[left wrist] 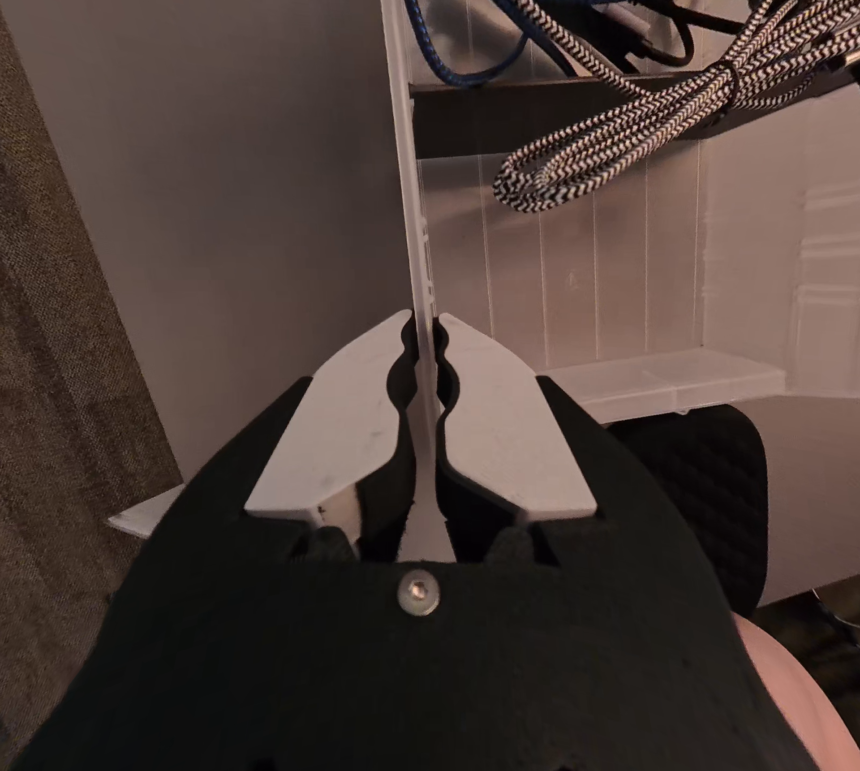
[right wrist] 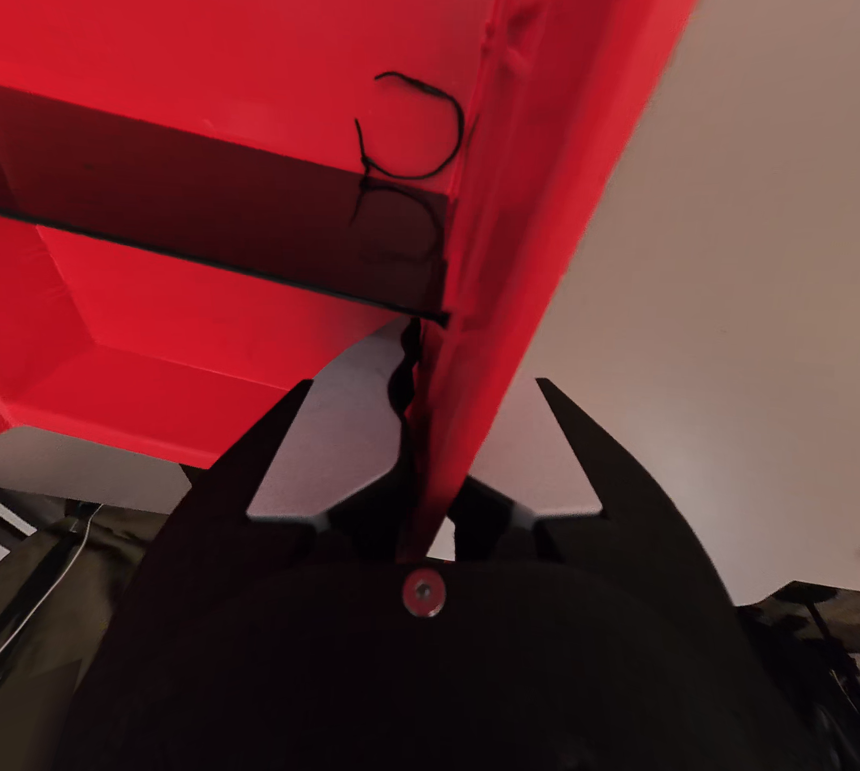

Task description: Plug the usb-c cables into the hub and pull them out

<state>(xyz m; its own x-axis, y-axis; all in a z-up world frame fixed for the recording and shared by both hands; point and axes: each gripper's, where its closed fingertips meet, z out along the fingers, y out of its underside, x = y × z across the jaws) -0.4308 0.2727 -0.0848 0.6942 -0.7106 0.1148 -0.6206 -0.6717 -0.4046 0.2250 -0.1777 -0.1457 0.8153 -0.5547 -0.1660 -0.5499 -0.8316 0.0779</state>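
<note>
Okay, left wrist view first: left gripper [left wrist: 422, 320] is clamped on the thin side wall of a clear plastic bin [left wrist: 404, 171], wall edge running up between the jaws. Inside the bin, a tangle of cables: a black-and-white braided cable [left wrist: 661, 129] coiled and tied, draped over a dark divider [left wrist: 512, 118], plus blue braided cables [left wrist: 419, 4] and black ones higher up. Those are the task cables, judging by kind; no connector end clearly readable, and no hub visible in either view. Cables should handle light and floppy, braid gives decent friction; best taken by the stiff plug housing, not the cord, since the cord will just bend. Tangle may drag neighbours along. Gripper points up along the wall, slightly tilted left.

Right wrist view: right gripper [right wrist: 421, 376] pinches the side wall of a red bin [right wrist: 535, 143], only its left finger plainly visible, the other hidden behind the wall. Closed on it, as far as I can judge. A black twist tie [right wrist: 446, 143] lies inside near a dark divider [right wrist: 232, 208]. Gripper aims upward, rolled so the wall leans right. View is a bit blurred.
</note>
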